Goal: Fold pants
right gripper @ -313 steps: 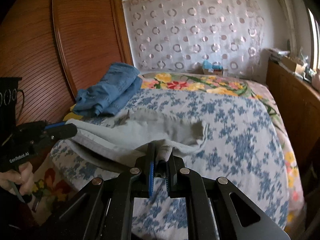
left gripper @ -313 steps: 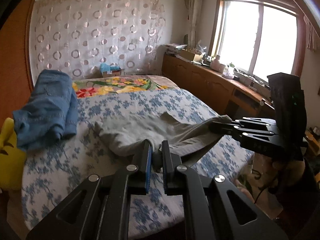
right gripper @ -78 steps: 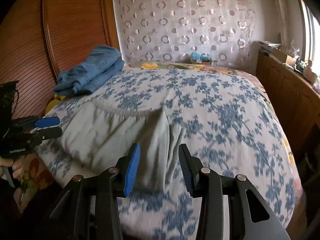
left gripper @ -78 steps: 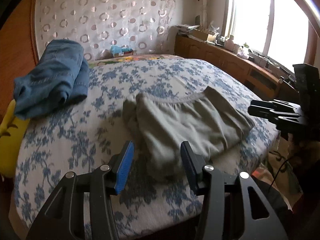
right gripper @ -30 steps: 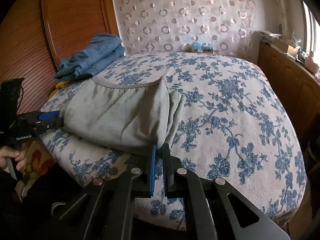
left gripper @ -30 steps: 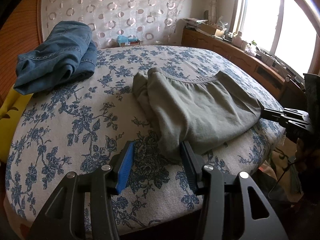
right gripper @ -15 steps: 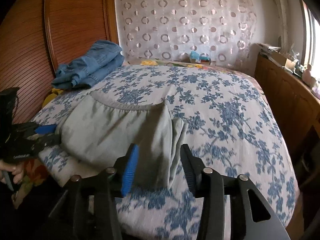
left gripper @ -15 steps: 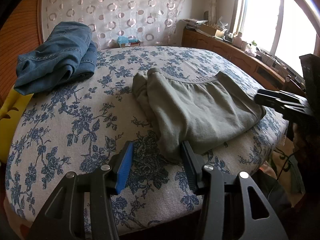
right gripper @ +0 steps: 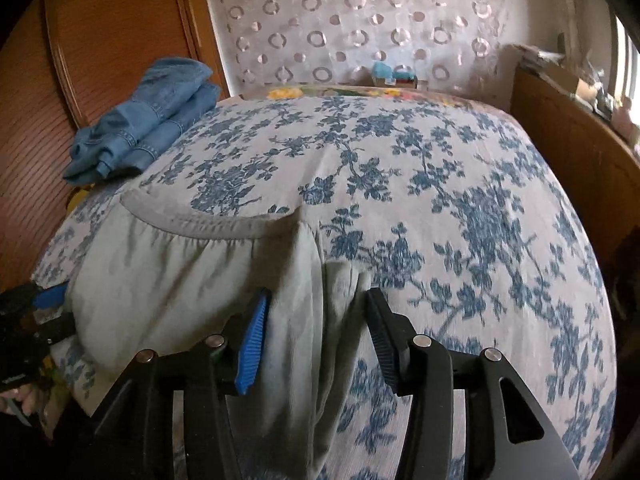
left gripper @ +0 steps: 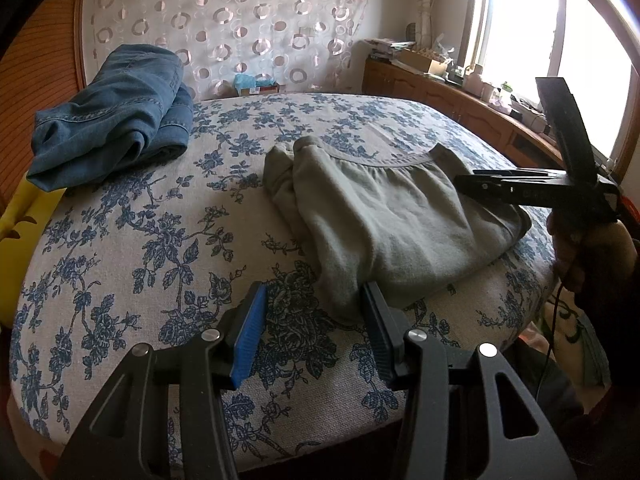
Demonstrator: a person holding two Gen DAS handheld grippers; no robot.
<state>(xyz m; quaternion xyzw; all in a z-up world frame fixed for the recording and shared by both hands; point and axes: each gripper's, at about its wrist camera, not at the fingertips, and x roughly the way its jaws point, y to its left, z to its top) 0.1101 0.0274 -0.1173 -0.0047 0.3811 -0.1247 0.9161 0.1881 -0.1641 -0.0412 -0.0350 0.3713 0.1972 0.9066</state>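
Note:
Grey-green pants (left gripper: 392,216) lie folded on the bed, waistband toward the far side. My left gripper (left gripper: 314,292) hangs open over the near edge, and the pants' near corner reaches between its fingers without being pinched. My right gripper (right gripper: 317,296) hovers over the right fold of the pants (right gripper: 180,280). Its jaws are opening, with cloth under the gap and the pads off it. From the left wrist view the right gripper (left gripper: 468,184) sits above the pants' right side, held by a hand. The left gripper (right gripper: 52,312) shows at the left bed edge.
The bed (left gripper: 140,240) has a blue floral cover. Folded blue jeans (left gripper: 116,112) lie at its far left by a wooden wardrobe (right gripper: 100,40). A yellow item (left gripper: 24,216) sits at the left edge. A wooden cabinet (left gripper: 460,104) runs under the window.
The right gripper, shut at the pants' edge a second ago, has opened and moved in over the pants. The left gripper and the pants have stayed put.

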